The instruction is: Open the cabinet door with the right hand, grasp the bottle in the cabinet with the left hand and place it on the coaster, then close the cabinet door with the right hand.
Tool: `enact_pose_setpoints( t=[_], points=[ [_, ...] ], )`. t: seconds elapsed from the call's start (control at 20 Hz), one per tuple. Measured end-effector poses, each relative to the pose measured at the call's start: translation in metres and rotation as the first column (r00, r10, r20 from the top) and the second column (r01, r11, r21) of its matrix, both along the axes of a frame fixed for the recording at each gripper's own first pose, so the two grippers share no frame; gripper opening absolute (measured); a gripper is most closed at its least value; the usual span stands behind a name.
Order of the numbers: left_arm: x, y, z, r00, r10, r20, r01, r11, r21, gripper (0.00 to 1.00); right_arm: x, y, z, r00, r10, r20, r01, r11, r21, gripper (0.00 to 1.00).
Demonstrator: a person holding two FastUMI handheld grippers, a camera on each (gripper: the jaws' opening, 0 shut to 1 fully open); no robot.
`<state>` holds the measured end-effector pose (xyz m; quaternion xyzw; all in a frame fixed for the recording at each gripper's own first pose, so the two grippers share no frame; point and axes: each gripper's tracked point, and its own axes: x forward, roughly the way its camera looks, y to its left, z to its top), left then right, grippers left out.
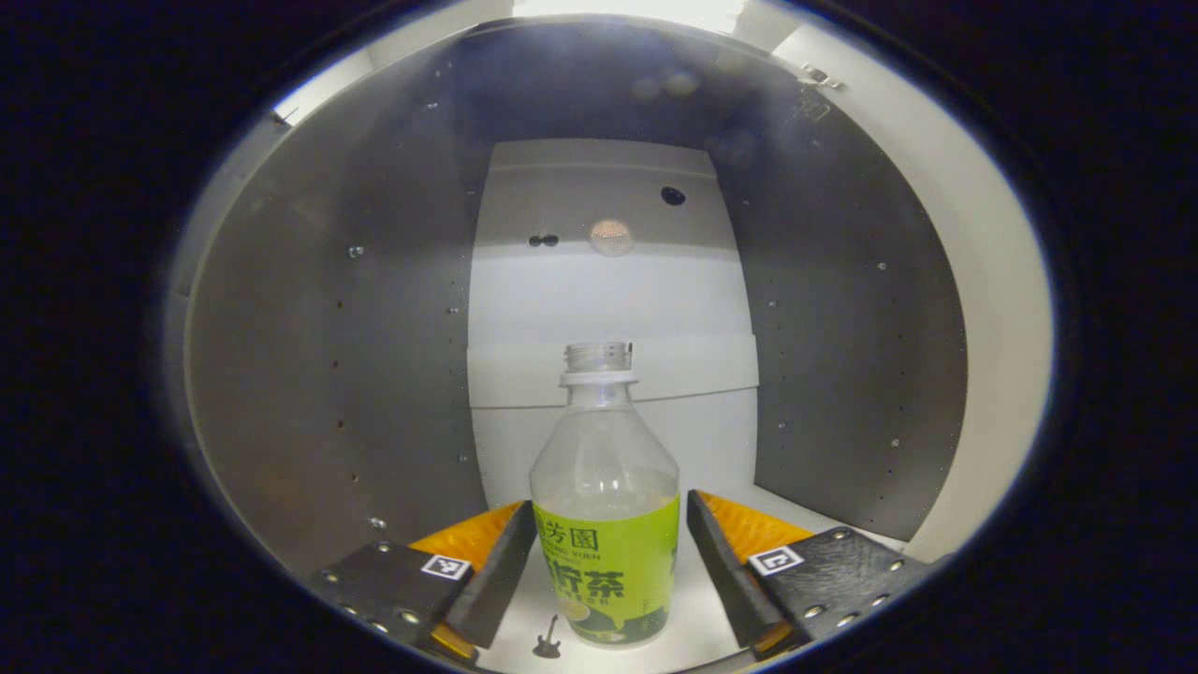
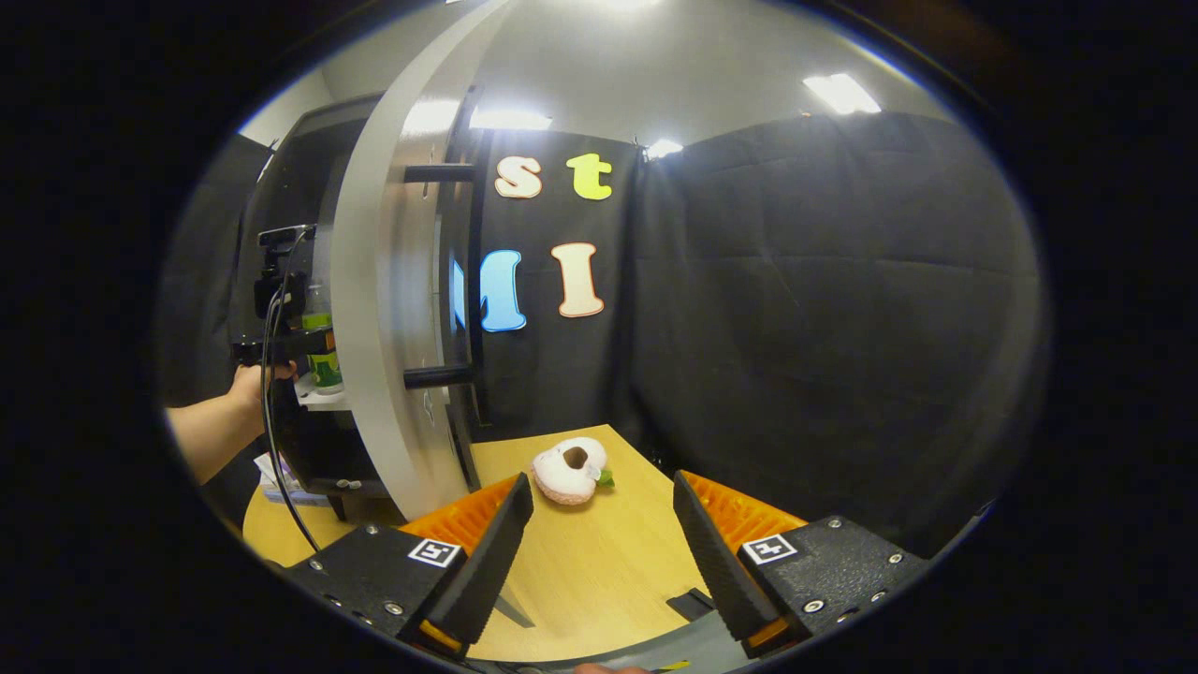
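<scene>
Green-labelled bottle (image 1: 605,524) upright at lower centre, neck up, between spread left gripper (image 1: 606,566) fingers; right gripper (image 2: 599,552) spread over table (image 2: 608,562).

Each claw (image 1: 608,552) (image 2: 594,548) has two wedge-shaped fingers with ridged inner faces, set on dark blocks dotted with silver screws, each bearing a small square black-and-white marker. At the frame's left, a bare forearm (image 2: 211,426); a black cable (image 2: 271,412) hangs beside it.

bottle (image 1: 604,496): clear glossy plastic, paper-like label | tabletop (image 2: 599,552): smooth pale wood | cabinet door (image 2: 374,309): matt white panel
</scene>
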<state>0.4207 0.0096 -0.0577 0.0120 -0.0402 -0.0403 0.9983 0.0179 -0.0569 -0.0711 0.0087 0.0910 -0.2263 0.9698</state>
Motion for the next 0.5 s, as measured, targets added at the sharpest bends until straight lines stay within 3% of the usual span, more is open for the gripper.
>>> enact_pose_setpoints(
  t=[0.1, 0.5],
  points=[
    [0.000, 0.004, 0.001, 1.000, 0.021, 0.003, -0.021, 1.000, 0.008, 0.67, 0.000, -0.001, -0.001, 1.000, -0.010, 0.007, 0.010, 1.000, 0.020, 0.92],
    [-0.031, 0.014, 0.028, 0.996, 0.075, 0.037, -0.076, 0.997, 0.015, 0.67, 0.007, -0.017, -0.006, 0.999, 0.024, 0.030, -0.026, 0.999, 0.046, 0.93]
  ],
)
